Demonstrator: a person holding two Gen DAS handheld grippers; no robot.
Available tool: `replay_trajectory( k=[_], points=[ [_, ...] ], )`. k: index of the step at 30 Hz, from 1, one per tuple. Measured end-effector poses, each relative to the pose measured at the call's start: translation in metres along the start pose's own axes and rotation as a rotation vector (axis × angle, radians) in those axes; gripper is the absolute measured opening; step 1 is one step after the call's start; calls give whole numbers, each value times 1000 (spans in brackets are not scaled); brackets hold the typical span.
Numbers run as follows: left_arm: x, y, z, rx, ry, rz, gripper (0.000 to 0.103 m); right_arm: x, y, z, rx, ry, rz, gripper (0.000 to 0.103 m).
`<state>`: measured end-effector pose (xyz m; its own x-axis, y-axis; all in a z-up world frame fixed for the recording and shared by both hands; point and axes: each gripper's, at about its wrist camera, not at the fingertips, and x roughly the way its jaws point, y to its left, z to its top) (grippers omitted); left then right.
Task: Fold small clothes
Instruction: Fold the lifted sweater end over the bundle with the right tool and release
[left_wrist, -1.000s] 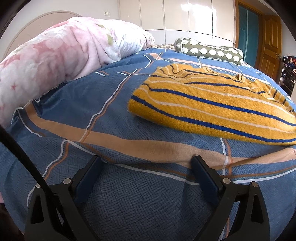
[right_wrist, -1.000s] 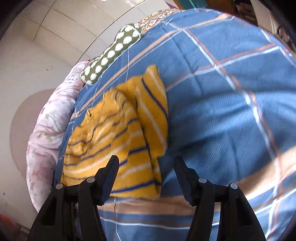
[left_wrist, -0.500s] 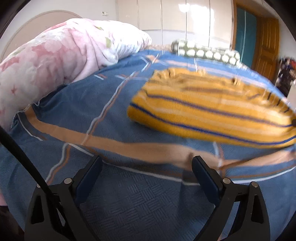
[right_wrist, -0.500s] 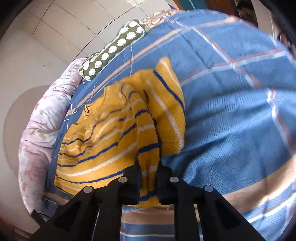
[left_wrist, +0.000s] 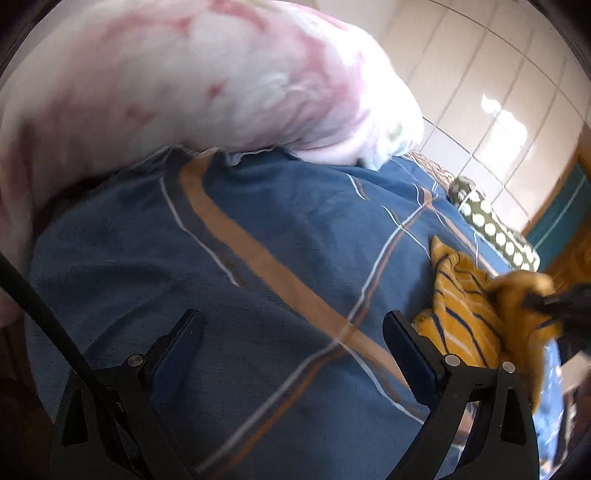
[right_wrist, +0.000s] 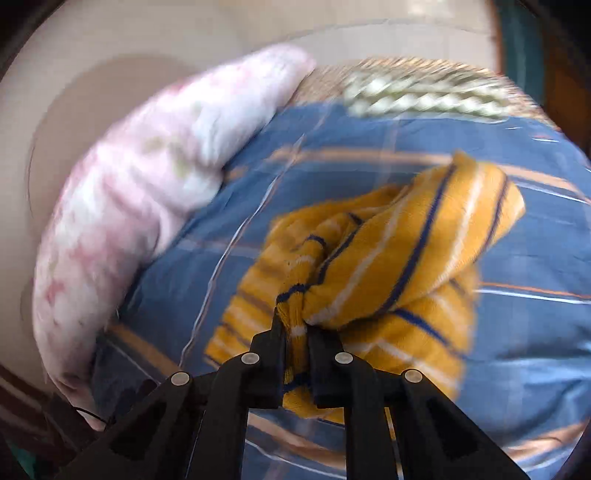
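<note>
My right claw (right_wrist: 295, 334) has just closed — now pinching the striped sweater (right_wrist: 373, 266), lifted and bunched; left claw (left_wrist: 291, 341) spread, empty — folding restarts.

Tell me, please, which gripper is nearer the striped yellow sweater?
Right. The right gripper is clamped on the sweater; the left gripper hangs open over the bedspread beside it.

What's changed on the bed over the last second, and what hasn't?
The right tool closed on an edge of the yellow knit sweater with blue and white stripes and has lifted it, bunching the folded garment. The left tool swung away, open and empty as before. The blue plaid bedsheet and pink floral quilt stayed put.
</note>
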<state>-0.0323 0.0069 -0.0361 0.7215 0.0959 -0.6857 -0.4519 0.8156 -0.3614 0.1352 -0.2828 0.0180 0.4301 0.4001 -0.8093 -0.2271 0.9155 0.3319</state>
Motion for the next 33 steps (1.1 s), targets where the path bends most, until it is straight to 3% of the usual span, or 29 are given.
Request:
replay_trajectory(
  k=[4, 10, 13, 17, 19, 20, 22, 24, 26, 28, 29, 30, 31, 32, 33],
  points=[
    [-2, -1, -4, 13, 0, -12, 97, 47, 17, -7, -34, 68, -27, 11],
    [-1, 0, -4, 2, 9, -28, 97, 47, 36, -7, -97, 85, 23, 7],
    [-1, 2, -4, -5, 14, -26, 97, 52, 53, -10, -179, 109, -23, 10],
    [1, 1, -3, 2, 15, -23, 97, 38, 47, -10, -113, 114, 122, 11],
    [2, 2, -2, -2, 15, -25, 97, 25, 46, -7, -96, 73, 143, 20],
    [2, 2, -3, -4, 15, -26, 97, 14, 45, -6, -107, 36, 120, 30],
    [3, 2, -3, -5, 15, -26, 97, 4, 48, -4, -147, -15, 33, 37],
    [2, 2, -3, -2, 15, -24, 97, 6, 51, -3, -186, -15, -31, 54],
    [3, 1, -3, 2, 15, -23, 97, 15, 55, -7, -227, 2, -72, 62],
    [4, 0, -3, 7, 17, -21, 97, 30, 59, -14, -282, 25, -139, 63],
    [4, -1, -3, 10, 18, -20, 97, 36, 60, -17, -310, 27, -190, 63],
    [4, -2, -3, 12, 19, -19, 97, 47, 62, -21, -356, 39, -273, 56],
    [4, -2, -3, 13, 20, -19, 97, 54, 63, -25, -389, 50, -315, 42],
    [5, -2, -3, 14, 21, -20, 97, 61, 63, -28, -415, 60, -358, 10],
    [5, -2, -3, 14, 22, -21, 97, 65, 61, -29, -412, 70, -370, 8]
  ],
)
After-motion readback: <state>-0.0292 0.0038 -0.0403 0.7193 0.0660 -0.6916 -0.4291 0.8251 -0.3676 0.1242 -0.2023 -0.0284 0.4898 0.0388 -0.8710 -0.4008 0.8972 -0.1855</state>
